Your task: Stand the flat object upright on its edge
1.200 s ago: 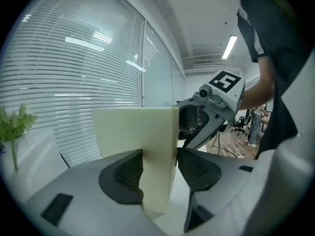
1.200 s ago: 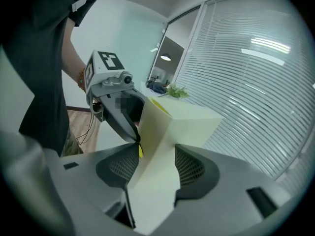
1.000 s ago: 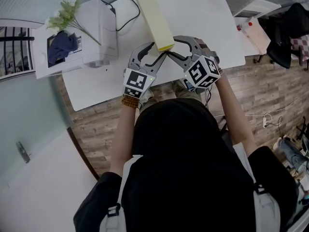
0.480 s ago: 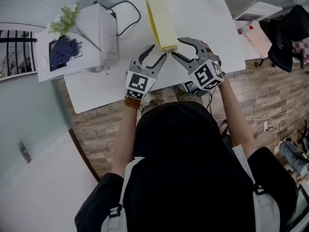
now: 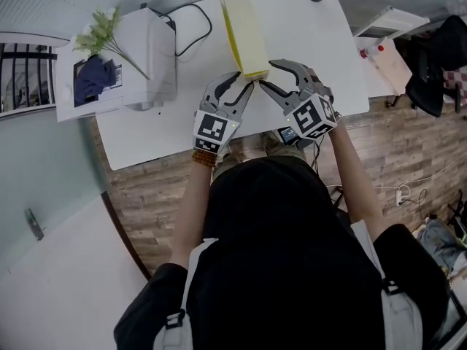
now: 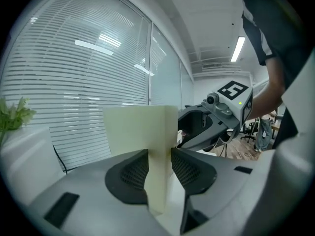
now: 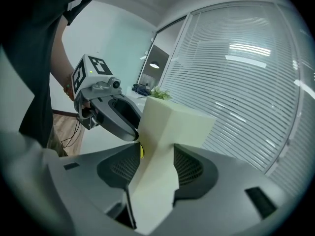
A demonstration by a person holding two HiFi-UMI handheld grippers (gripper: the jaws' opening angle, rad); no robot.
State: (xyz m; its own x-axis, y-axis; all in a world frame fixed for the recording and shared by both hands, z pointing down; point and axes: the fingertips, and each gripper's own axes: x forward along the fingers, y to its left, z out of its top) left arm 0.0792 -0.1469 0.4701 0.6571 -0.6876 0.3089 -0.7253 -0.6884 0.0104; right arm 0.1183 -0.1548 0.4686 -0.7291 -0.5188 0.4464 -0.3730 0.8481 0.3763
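Item: pale foam slab (image 5: 244, 31). I am pinching its near end with the left gripper (image 5: 244, 81), whose jaws have just been closing onto it, and with the clamped right gripper (image 5: 266, 75), likely bracing it on edge.

left tongs (image 5: 245, 79): jaws just closed in, gripping slab (image 5: 244, 31) | right tongs (image 5: 266, 74): gripping same slab

The foam slab (image 5: 244, 28) is pale yellow, a stronger yellow along one long side. The table (image 5: 314, 42) and the box (image 5: 149, 42) are white, the cable (image 5: 193, 17) black. The sprig (image 5: 98, 31) is green with pale blossoms; the cloth (image 5: 93, 75) is dark blue. The right gripper (image 5: 266, 74) is grey, with black mesh-patterned pads (image 7: 189, 168) and a cube (image 5: 310, 117) of black-and-white square markers. The floor (image 5: 408, 137) shows brown wood planks. The blinds (image 7: 246, 82) are white horizontal slats.
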